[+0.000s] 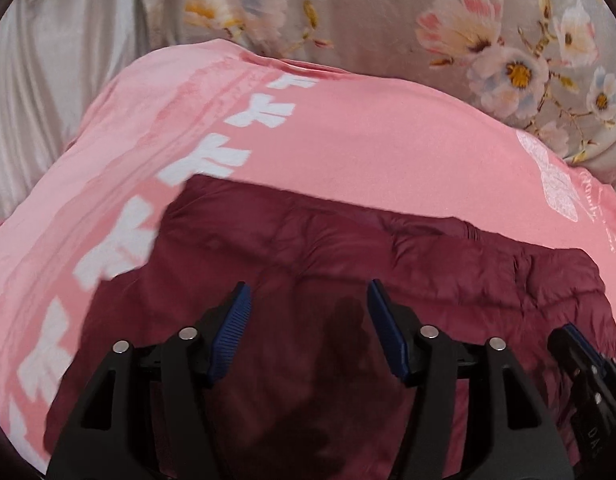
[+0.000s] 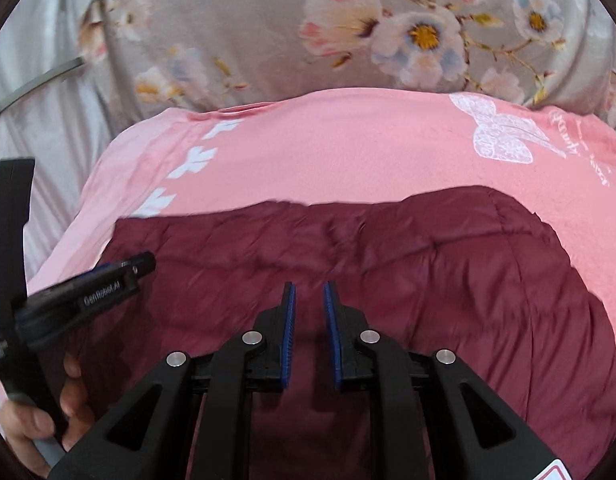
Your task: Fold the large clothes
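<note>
A: Where's the garment?

B: The maroon quilted jacket [image 2: 347,280] lies on the pink sheet [image 2: 347,152], its far edge running short of the white butterfly print [image 2: 501,136] on that sheet, with the floral bedspread [image 2: 248,32] beyond. It looks flattened and partly folded, so I'd say it's spread there to give a smooth base for the next fold.

A: And the tools?

B: Both hover over the jacket's near part. The left gripper [image 1: 309,304] has its jaws spread wide, nothing between them — likely ready to take a thick quilted edge. The right gripper [image 2: 309,296] is narrowed to a slim gap, also empty.

A: Why side by side?

B: In the right view the left one sits just left of it, over the jacket's left side — probably to lift one edge together.
</note>
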`<action>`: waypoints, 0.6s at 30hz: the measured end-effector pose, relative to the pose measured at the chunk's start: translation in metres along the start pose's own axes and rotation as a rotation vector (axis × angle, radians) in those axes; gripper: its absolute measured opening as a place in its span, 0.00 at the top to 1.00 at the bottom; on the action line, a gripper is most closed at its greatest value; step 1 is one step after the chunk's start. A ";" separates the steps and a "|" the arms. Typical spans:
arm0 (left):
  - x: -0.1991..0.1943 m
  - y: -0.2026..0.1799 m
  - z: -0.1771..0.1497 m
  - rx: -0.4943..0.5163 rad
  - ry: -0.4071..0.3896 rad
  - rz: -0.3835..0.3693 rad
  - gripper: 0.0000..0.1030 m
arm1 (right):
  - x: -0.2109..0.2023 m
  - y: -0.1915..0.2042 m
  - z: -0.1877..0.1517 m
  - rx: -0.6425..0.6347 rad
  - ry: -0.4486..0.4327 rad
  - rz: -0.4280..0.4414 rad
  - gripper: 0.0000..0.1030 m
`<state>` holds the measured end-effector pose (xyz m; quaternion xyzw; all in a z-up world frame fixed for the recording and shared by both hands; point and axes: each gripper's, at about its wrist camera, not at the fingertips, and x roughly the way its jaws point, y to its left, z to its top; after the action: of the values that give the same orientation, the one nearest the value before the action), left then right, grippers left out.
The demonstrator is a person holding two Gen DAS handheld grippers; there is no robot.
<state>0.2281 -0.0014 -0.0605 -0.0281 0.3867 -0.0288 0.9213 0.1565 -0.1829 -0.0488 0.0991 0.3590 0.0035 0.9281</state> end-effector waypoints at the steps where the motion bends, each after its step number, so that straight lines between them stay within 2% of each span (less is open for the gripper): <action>1: -0.006 0.007 -0.007 -0.014 0.004 -0.004 0.42 | -0.004 0.009 -0.008 -0.009 0.005 0.010 0.86; 5: -0.018 0.019 -0.031 -0.038 0.020 -0.008 0.42 | -0.011 0.033 -0.033 -0.006 0.020 0.043 0.86; 8: -0.021 0.014 -0.045 -0.015 0.014 0.006 0.42 | -0.008 0.045 -0.047 -0.039 0.032 0.002 0.86; 13: -0.014 0.001 -0.064 0.057 -0.017 0.082 0.40 | 0.000 0.041 -0.050 -0.020 0.073 -0.006 0.86; 18: -0.011 0.002 -0.064 0.053 -0.007 0.079 0.39 | 0.004 0.039 -0.050 -0.013 0.093 -0.004 0.86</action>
<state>0.1746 -0.0001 -0.0974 0.0116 0.3836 -0.0023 0.9234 0.1283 -0.1354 -0.0803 0.0922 0.4017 0.0086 0.9111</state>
